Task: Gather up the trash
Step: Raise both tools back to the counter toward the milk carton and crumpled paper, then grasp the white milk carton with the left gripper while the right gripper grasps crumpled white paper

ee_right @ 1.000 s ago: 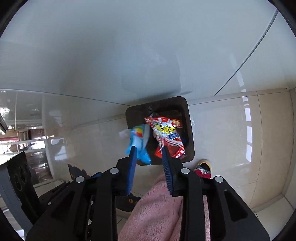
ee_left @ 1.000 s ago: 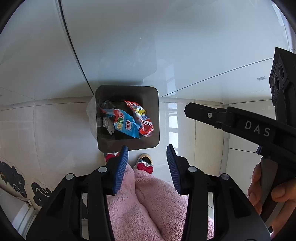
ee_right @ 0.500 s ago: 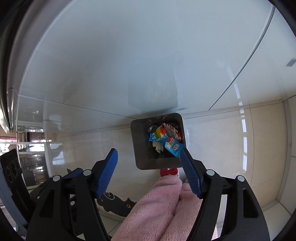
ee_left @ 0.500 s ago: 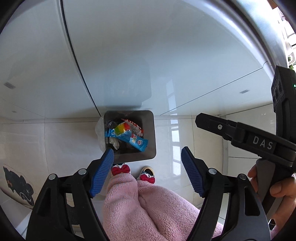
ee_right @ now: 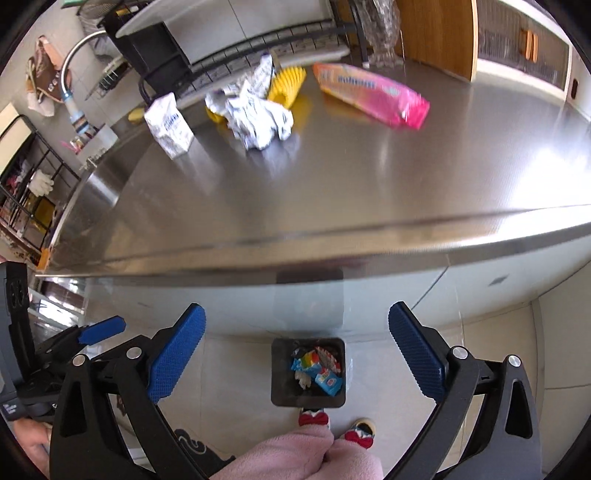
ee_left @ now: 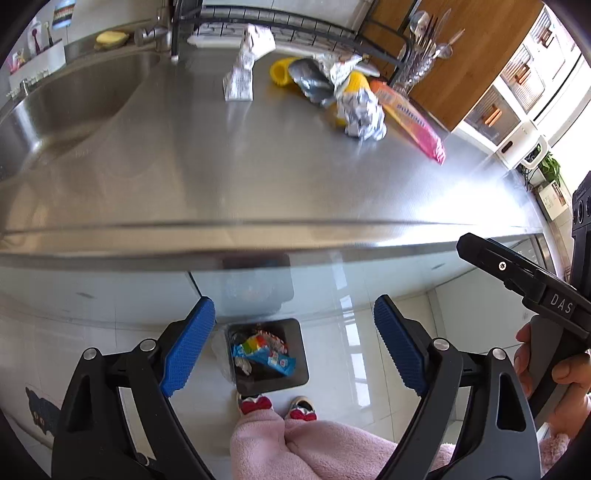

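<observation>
The steel counter [ee_left: 258,177] filled most of both views, its front edge running across just above the cabinet faces, with the sink [ee_left: 55,99] at its left end and a dish rack [ee_left: 288,26] along the back. The remaining trash sat grouped toward that back edge, probably pushed there out of the working area: a pink packet [ee_right: 373,94] lying flat on the right, crumpled foil [ee_right: 258,114] beside yellow wrappers [ee_right: 286,83] in the middle, and a small white carton [ee_right: 170,125] standing upright nearest the sink. Between them and the front edge the counter lay bare, so a reach from the front looked unobstructed. On the floor below, the dark bin [ee_left: 267,354] stood against the cabinet (handy for dropping things straight down) and already held several colourful wrappers [ee_left: 264,354]. The left gripper [ee_left: 291,347] and the right gripper [ee_right: 295,358] both hung with jaws spread wide, holding nothing, above the bin.
</observation>
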The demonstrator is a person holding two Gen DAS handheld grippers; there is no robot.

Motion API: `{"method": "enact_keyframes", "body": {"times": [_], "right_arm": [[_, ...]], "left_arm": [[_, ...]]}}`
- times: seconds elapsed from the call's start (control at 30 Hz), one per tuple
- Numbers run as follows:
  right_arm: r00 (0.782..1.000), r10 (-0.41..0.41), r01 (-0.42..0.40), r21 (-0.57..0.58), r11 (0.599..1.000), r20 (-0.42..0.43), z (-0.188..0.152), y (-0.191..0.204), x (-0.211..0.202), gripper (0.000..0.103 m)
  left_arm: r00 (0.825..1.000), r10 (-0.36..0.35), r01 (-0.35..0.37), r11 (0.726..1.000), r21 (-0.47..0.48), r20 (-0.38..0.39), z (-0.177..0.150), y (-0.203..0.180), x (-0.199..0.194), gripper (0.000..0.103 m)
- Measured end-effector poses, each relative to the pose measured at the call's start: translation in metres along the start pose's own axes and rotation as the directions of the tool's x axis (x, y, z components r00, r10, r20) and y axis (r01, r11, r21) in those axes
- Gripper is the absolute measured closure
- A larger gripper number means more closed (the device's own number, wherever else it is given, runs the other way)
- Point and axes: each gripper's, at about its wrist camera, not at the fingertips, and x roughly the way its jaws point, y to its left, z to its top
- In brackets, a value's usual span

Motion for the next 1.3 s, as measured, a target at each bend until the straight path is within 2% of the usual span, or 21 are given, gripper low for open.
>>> {"method": "enact_keyframes", "body": {"times": [0.13,0.37,0.63,0.73,0.87,1.0,1.1,1.2,1.27,1.3], "right_arm": [[0.997,0.005,-0.003,-0.024,1.0,0.08,0.037,0.007,-0.009,0.003],[0.99,-0.01,0.015,-0.041,0.999,0.143,0.092,0.02,0.001,0.004],[0.994,-0.014,0.016,-0.018,1.0,0.105,0.122,0.019,0.044,0.005],[0.996,-0.02,0.022,-0.024,0.999,0.085,0.125,0.022,0.061,0.007],[0.998,-0.028,0.03,-0.029,0.999,0.057,0.128,0.025,0.082,0.01],[0.997,-0.053,0.057,-0.051,0.997,0.059,0.129,0.028,0.093,0.013],[0.997,-0.065,0.067,-0.06,0.996,0.048,0.13,0.029,0.1,0.014],[0.997,-0.067,0.069,-0.059,0.996,0.037,0.13,0.028,0.106,0.023],[0.997,-0.068,0.07,-0.061,0.996,0.038,0.13,0.028,0.107,0.032],[0.997,-0.07,0.072,-0.068,0.995,0.035,0.13,0.029,0.108,0.035]], "left_arm": [[0.998,0.02,-0.022,1.0,0.021,0.054,0.032,0.001,-0.012,0.017],[0.991,0.053,-0.055,0.998,0.015,0.121,0.089,0.024,-0.016,0.016],[0.989,0.064,-0.069,0.997,0.029,0.137,0.145,0.035,0.017,0.016],[0.989,0.073,-0.077,0.997,0.027,0.126,0.158,0.039,0.036,0.017],[0.992,0.074,-0.075,0.997,0.005,0.102,0.169,0.045,0.057,0.024],[0.992,0.075,-0.076,0.997,0.009,0.102,0.178,0.047,0.069,0.025],[0.993,0.068,-0.071,0.997,0.017,0.101,0.184,0.048,0.077,0.031],[0.993,0.06,-0.062,0.998,0.019,0.104,0.189,0.049,0.083,0.044],[0.993,0.058,-0.061,0.998,0.018,0.103,0.192,0.049,0.086,0.061],[0.993,0.058,-0.06,0.998,0.018,0.1,0.192,0.049,0.087,0.066]]}}
